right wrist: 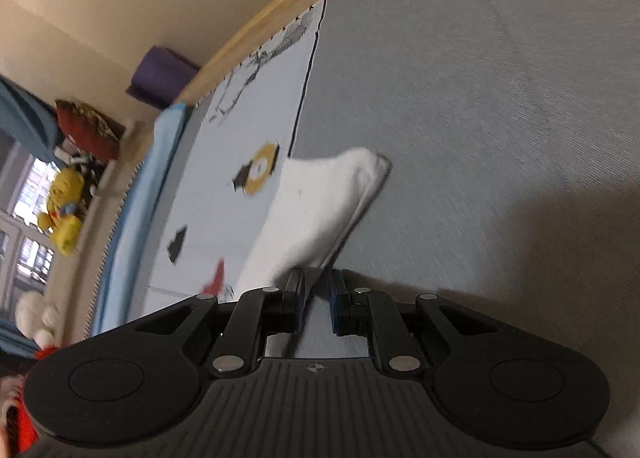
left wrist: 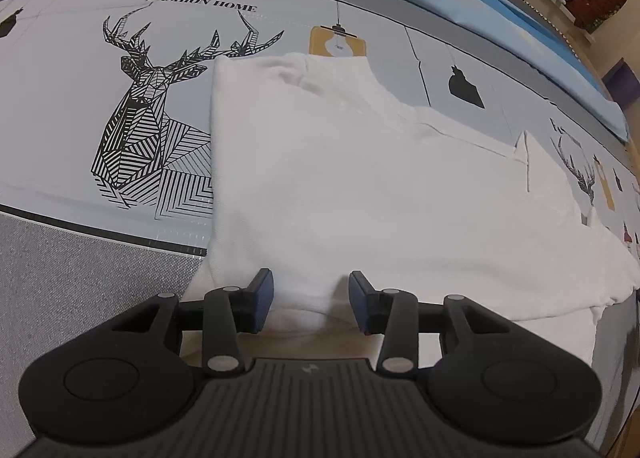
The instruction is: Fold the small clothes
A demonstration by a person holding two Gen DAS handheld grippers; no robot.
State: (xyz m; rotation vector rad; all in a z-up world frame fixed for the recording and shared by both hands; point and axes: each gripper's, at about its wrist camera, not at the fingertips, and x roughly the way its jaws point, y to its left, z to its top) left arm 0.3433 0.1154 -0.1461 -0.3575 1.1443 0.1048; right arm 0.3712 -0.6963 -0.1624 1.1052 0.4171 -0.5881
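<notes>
On the printed sheet [left wrist: 60, 69], near its front edge, the white garment [left wrist: 360, 185] is lying partly folded, its near hem sitting between the pads of the left gripper [left wrist: 311, 300], whose jaws are standing half apart and not pinching it. The right gripper [right wrist: 318, 300] is holding a narrow gap, seemingly gripping the garment's edge, with the sleeve end [right wrist: 332, 197] trailing ahead; it should be carrying that flap low and level, keeping edges aligned.
</notes>
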